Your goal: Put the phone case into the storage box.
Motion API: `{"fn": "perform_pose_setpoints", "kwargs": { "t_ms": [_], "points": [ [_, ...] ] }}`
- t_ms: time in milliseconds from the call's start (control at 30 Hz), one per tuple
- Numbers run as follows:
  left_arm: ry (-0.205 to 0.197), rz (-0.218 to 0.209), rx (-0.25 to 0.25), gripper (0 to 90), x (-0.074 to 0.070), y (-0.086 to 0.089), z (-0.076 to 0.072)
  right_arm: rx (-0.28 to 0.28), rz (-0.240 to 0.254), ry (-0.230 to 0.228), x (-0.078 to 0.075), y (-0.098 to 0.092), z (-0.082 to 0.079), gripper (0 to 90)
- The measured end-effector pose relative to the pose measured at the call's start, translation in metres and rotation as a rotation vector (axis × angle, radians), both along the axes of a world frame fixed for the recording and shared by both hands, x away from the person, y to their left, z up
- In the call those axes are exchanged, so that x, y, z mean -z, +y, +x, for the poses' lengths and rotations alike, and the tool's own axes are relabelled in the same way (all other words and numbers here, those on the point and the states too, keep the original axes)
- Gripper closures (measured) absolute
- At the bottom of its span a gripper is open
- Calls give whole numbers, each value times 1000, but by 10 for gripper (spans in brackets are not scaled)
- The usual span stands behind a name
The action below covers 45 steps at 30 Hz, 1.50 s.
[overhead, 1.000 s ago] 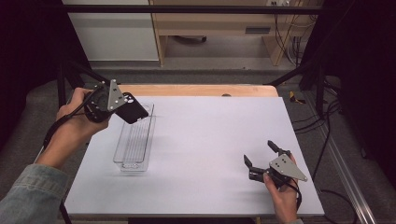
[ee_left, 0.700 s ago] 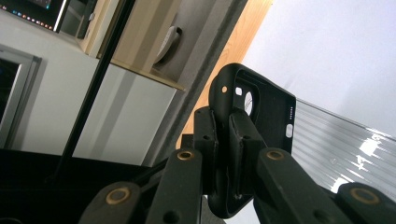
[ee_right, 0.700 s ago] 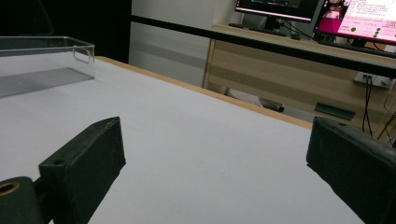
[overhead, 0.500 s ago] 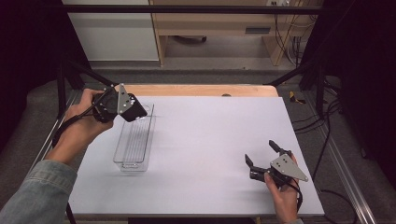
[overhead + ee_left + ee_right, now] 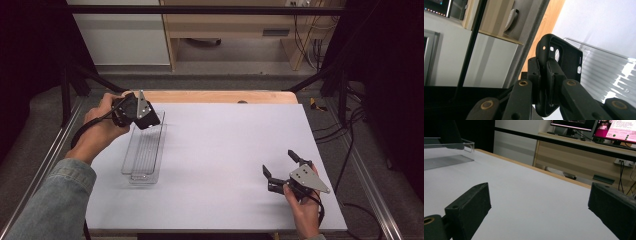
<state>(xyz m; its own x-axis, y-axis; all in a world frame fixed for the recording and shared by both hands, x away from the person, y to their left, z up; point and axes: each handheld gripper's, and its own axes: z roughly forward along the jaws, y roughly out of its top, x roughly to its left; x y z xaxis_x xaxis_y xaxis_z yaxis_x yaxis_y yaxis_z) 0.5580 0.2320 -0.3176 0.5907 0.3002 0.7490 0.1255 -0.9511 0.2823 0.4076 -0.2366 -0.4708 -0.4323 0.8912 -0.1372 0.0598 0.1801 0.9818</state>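
Tray [image 5: 144,152]: clear, on the table [image 5: 225,150], far left, nothing in it.
Case [image 5: 560,58]: black, clamped in left tool [image 5: 142,116], over the tray's far end.
Right tool [image 5: 281,167]: jaws apart, near right.

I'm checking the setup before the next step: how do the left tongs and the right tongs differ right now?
The left tongs are shut on a black phone case; the right tongs stand wide open with nothing between them. The left tongs are held above the far end of the clear plastic tray; the right tongs sit low at the white table's near right corner. Both have black jaws and a grey plate on top.
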Motion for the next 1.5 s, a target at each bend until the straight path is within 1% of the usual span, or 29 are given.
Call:
{"fn": "perform_pose_setpoints", "kwargs": {
  "t_ms": [33, 133, 167, 200, 233, 333, 433, 567, 633, 767, 800, 900, 967, 1033, 1167, 1233, 1300, 1433, 1500],
  "points": [
    [4, 11, 5, 828, 1, -1, 1, -1, -1, 0, 0, 0, 0, 45],
    [13, -5, 13, 828, 2, -2, 3, -4, -2, 1, 0, 1, 0, 45],
    [15, 2, 15, 828, 2, -3, 3, -5, -2, 1, 0, 1, 0, 45],
    [18, -4, 16, 828, 3, -3, 4, -5, -2, 1, 0, 1, 0, 45],
    [20, 5, 17, 828, 4, -4, 4, -6, -2, 0, 0, 1, 0, 45],
    [24, 11, 14, 828, 5, -3, 5, -6, -2, 2, 1, 1, 0, 43],
    [27, 24, 26, 828, 6, -1, 3, -7, 0, 2, 1, 1, 0, 43],
    [33, 3, 36, 828, 5, 0, 3, -4, 0, -4, 0, 2, 0, 43],
    [38, 3, 37, 828, 6, -1, 5, -7, -2, -2, 1, 2, 0, 43],
    [48, 18, 35, 828, 13, -3, 11, -5, -2, -4, 1, 2, 0, 43],
    [50, 16, 35, 828, 14, -3, 13, -2, 6, -6, 0, 1, 0, 43],
    [59, 13, 38, 828, 16, -5, 17, 1, 9, -6, 0, 0, 0, 43],
    [63, 19, 43, 828, 17, -6, 20, 1, 10, -5, 0, 0, 0, 44],
    [68, 20, 43, 828, 17, -7, 21, -1, 9, -8, 0, 0, 0, 43],
    [75, 5, 56, 828, 15, -7, 22, -1, 8, -7, 0, 0, 0, 43],
    [84, 22, 70, 828, 14, -6, 21, -1, 6, -7, 0, 0, 0, 43],
    [90, 34, 73, 828, 14, -5, 21, -2, 8, -8, 0, 1, -1, 43],
    [100, 20, 70, 827, 9, -2, 23, -2, 7, -5, 1, 1, 0, 44],
    [107, 28, 69, 827, 10, -1, 24, -3, 6, -5, 1, 1, 0, 43]
  ]
}}
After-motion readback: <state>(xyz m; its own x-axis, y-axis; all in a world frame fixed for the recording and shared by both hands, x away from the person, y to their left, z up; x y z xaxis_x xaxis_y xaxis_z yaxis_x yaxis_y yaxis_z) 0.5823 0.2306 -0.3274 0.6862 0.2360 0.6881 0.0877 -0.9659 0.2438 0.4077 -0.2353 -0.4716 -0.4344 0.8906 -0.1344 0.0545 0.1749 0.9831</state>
